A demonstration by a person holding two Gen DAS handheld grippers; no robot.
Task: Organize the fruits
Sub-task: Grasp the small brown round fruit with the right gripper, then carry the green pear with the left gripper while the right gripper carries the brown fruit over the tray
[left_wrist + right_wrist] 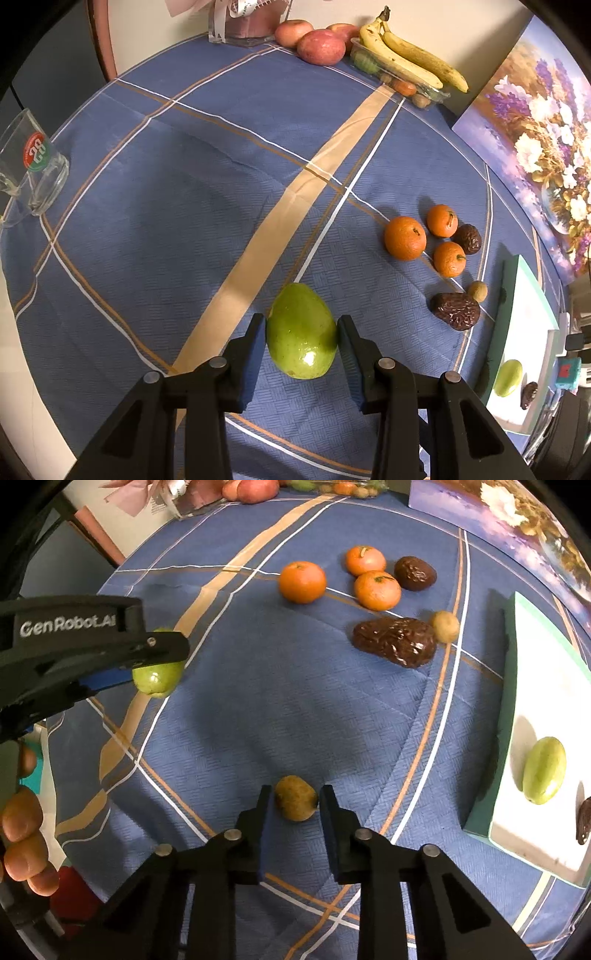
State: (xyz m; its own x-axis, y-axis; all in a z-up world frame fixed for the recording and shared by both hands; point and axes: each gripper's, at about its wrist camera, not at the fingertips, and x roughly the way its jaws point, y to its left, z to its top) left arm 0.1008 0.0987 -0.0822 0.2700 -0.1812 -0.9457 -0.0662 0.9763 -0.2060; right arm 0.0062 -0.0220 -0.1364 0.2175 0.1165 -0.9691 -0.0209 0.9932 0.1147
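The green fruit (301, 334) is clamped by the left gripper (301, 332); the small brown fruit (295, 797) is straddled by the right gripper (295, 805), whose contact cannot be told. Both should be lifted level toward the tray (509, 686) at three o'clock.

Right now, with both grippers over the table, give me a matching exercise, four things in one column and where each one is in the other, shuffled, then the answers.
Things
1. green fruit
2. small brown fruit
3. bananas
4. glass

Places
A. on the plastic tray at the far edge
B. between the left gripper fingers
C. at the cloth's left edge
D. between the right gripper fingers

Pairs: 1-B, 2-D, 3-A, 4-C
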